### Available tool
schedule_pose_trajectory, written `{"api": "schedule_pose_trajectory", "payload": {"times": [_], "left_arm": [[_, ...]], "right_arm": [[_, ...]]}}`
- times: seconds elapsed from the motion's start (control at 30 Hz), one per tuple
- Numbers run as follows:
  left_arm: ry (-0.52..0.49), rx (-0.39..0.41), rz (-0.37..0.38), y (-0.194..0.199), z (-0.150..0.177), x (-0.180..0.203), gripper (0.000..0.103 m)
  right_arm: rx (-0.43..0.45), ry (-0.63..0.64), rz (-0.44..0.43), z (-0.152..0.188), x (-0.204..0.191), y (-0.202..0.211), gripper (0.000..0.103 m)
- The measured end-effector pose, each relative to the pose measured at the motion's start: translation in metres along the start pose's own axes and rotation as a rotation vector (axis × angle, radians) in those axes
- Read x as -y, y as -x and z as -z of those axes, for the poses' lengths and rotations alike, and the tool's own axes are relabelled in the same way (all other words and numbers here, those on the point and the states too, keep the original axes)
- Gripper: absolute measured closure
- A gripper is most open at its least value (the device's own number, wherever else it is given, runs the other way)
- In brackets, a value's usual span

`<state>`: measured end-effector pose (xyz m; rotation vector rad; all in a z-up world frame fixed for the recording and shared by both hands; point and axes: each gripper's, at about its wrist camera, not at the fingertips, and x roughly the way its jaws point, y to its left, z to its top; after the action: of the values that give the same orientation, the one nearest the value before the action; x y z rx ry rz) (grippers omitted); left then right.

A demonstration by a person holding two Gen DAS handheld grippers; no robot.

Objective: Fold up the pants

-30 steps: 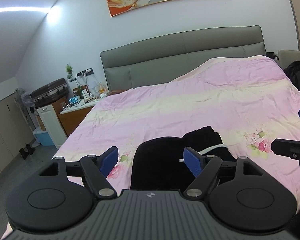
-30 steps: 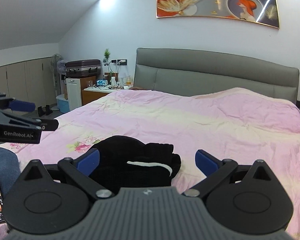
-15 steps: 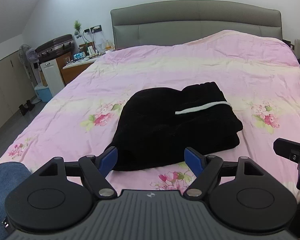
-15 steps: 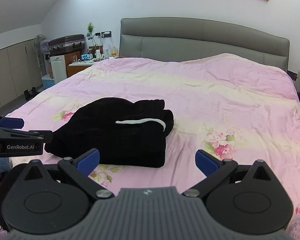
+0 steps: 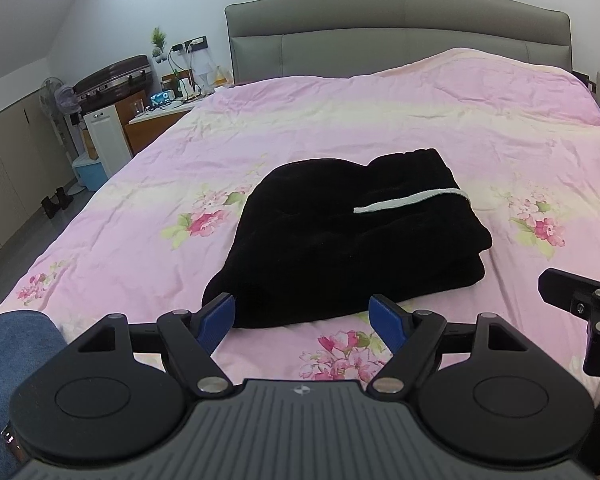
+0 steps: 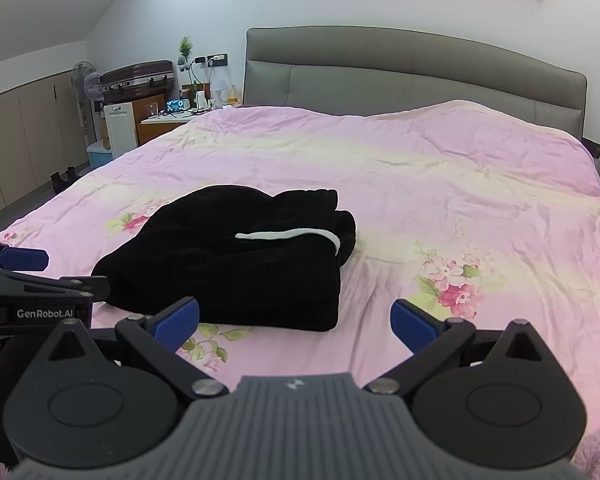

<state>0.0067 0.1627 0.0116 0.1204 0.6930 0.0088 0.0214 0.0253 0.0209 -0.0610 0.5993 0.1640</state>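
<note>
Black pants (image 5: 340,236) with a white drawstring (image 5: 412,200) lie folded in a compact bundle on the pink floral bedspread (image 5: 380,120). They also show in the right wrist view (image 6: 236,264). My left gripper (image 5: 306,320) is open and empty, held just short of the bundle's near edge. My right gripper (image 6: 296,320) is open and empty, near the bundle's front right corner. The left gripper's body (image 6: 32,300) shows at the left of the right wrist view. Part of the right gripper (image 5: 580,300) shows at the right of the left wrist view.
A grey headboard (image 5: 396,28) stands at the far end of the bed. A nightstand (image 5: 156,120), a white cabinet (image 5: 106,140), a suitcase (image 5: 116,78) and a fan (image 5: 58,96) stand left of the bed. A blue-jeaned leg (image 5: 12,344) is at lower left.
Both views have tilted down from the wall and headboard toward the bed. The folded pants now show whole, lying beyond both grippers. Both grippers stayed open.
</note>
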Motion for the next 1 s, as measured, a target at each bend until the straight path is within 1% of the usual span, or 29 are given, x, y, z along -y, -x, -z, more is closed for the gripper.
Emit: {"api": "schedule_pose_trajectory", "payload": {"times": [1.0], "left_arm": [[0.007, 0.003, 0.001, 0.0049, -0.0028, 0.0012, 0.014]], "right_arm": [[0.025, 0.027, -0.036, -0.0028, -0.0071, 0.0005, 0.005]]}}
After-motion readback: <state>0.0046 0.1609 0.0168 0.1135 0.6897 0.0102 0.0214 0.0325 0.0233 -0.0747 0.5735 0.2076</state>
